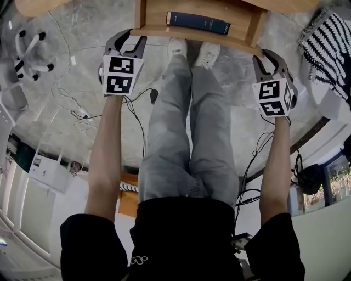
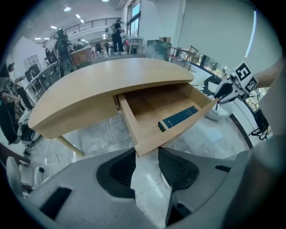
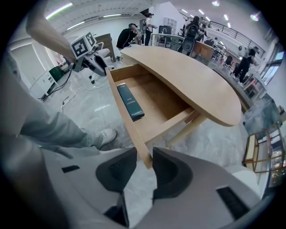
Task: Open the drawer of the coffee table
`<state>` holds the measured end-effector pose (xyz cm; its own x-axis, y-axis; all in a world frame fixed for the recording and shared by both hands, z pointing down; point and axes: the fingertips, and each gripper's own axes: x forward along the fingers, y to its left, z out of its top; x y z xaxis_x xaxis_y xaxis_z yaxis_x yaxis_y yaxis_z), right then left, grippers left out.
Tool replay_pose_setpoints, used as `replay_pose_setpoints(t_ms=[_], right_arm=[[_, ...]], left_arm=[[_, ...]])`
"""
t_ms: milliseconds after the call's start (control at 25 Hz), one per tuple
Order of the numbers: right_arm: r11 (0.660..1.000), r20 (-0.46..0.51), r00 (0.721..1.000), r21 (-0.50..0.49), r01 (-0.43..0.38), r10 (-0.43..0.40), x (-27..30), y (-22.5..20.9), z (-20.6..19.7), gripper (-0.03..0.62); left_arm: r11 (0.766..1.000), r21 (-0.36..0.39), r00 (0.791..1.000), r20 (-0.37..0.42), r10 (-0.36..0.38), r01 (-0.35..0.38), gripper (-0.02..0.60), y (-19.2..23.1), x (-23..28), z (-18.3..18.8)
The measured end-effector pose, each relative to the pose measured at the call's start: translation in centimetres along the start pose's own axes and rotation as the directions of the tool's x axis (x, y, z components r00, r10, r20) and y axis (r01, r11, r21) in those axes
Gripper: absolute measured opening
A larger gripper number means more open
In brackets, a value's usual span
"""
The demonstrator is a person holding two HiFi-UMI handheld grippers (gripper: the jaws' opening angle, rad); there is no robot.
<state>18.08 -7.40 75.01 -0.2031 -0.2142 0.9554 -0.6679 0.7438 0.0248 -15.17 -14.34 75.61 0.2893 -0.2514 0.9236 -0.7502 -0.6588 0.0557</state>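
We are in a large open hall set up as a working lab or office. We see a polished stone floor (image 1: 82, 71) with loose cables (image 1: 81, 113) trailing across it, strip lights (image 3: 58, 10) on a high ceiling, and an upper gallery with a railing (image 2: 96, 21). People (image 2: 117, 36) stand about in the background, a white chair on castors (image 1: 32, 52) is near, and white cabinets (image 1: 49, 173) line a wall. The wooden coffee table (image 2: 103, 85) and striped rug (image 1: 329, 38) form a homely corner within it.

Grey marble floor (image 1: 82, 60) w/ cables (image 1: 77, 104); striped rug (image 1: 328, 41); ceiling lights (image 3: 58, 10).
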Motion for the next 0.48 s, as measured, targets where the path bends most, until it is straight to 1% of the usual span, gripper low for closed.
replay_pose_setpoints(t_ms=[200,320,480], right_arm=[[1.000,-0.020,1.000,0.000,-0.005,0.005,0.4,1.2,-0.6,0.106],[1.000,-0.043,0.999,-0.004,-0.013,0.012,1.2,1.7,-1.1,0.106],[1.000,-0.058,0.998,-0.012,-0.020,0.020,2.0,2.0,-1.5,0.106]], left_arm=[[1.000,-0.020,1.000,-0.027,-0.004,0.004,0.156,-0.4,0.1,-1.5],[1.000,-0.020,0.998,-0.055,-0.003,0.002,0.156,-0.5,0.9,-2.2],[1.000,-0.016,0.998,-0.065,-0.006,0.005,0.156,-0.6,1.6,-2.8]])
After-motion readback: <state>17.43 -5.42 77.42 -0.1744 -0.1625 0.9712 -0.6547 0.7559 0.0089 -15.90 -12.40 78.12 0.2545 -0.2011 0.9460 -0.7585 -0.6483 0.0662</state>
